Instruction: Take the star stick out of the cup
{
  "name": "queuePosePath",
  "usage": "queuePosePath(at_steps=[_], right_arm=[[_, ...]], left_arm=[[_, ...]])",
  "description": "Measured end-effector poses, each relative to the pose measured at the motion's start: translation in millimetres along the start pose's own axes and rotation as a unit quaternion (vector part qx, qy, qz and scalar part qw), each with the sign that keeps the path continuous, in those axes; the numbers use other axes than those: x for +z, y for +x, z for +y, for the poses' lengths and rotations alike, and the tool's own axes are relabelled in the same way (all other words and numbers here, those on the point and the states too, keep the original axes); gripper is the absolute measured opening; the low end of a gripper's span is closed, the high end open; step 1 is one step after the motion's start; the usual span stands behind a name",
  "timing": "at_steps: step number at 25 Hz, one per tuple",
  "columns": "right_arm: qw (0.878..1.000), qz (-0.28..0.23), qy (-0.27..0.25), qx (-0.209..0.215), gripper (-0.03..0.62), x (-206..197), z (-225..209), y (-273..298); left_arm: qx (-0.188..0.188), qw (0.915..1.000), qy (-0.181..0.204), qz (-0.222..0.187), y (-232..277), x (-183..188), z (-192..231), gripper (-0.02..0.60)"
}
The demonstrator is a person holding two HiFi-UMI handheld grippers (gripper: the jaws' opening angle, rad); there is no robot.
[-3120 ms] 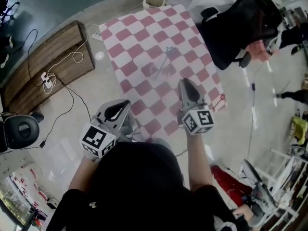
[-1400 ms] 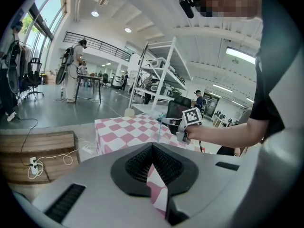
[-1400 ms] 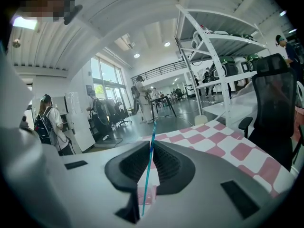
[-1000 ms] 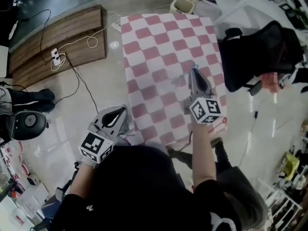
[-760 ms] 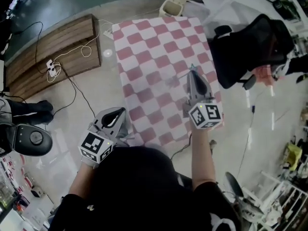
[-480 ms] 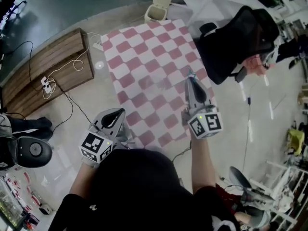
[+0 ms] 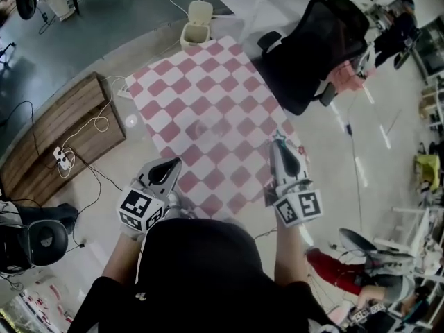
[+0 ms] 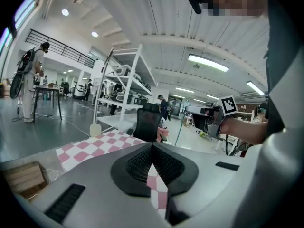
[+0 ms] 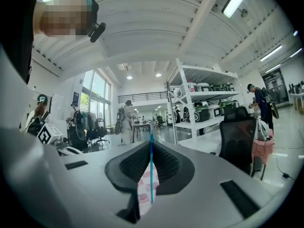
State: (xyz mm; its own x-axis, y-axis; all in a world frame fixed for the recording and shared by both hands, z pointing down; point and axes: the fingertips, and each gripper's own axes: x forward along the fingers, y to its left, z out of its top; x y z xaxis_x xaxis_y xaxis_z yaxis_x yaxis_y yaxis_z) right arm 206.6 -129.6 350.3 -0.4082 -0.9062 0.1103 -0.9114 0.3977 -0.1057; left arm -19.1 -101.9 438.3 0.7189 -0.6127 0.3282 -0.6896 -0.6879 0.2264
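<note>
My right gripper (image 7: 279, 144) is shut on the thin blue star stick (image 9: 151, 175), which stands upright between its pads. In the head view it is over the near right part of the pink checkered cloth (image 7: 208, 89). The clear cup (image 7: 208, 127) shows only faintly on the cloth, ahead and left of that gripper, and the stick is clear of it. The left gripper view shows the stick (image 8: 178, 125) slanting up beside the right gripper's marker cube (image 8: 228, 105). My left gripper (image 7: 177, 162) is shut and holds nothing, at the cloth's near left corner.
A black office chair (image 7: 312, 47) stands at the table's far right. A white bin (image 7: 198, 12) sits beyond the far edge. A wooden platform (image 7: 62, 137) with cables lies on the floor at left. White shelving (image 8: 126, 94) stands behind the table.
My right gripper has drawn back toward me with the star stick, away from the cup. The head camera has swung, so the table sits farther off. The left gripper has stayed put.
</note>
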Motion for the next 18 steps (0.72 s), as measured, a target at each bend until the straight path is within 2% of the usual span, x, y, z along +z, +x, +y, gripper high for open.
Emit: queuePosePath(at_steps=[10, 18], right_arm=[[0.998, 0.004, 0.007, -0.066, 0.029, -23, -1, -62], [0.994, 0.002, 0.022, -0.102, 0.029, -35, -3, -89]], left_arm=[[-0.054, 0.9985, 0.013, -0.005, 12, 9, -19, 0.040], [-0.079, 0.9967, 0.020, -0.006, 17, 10, -30, 0.040]])
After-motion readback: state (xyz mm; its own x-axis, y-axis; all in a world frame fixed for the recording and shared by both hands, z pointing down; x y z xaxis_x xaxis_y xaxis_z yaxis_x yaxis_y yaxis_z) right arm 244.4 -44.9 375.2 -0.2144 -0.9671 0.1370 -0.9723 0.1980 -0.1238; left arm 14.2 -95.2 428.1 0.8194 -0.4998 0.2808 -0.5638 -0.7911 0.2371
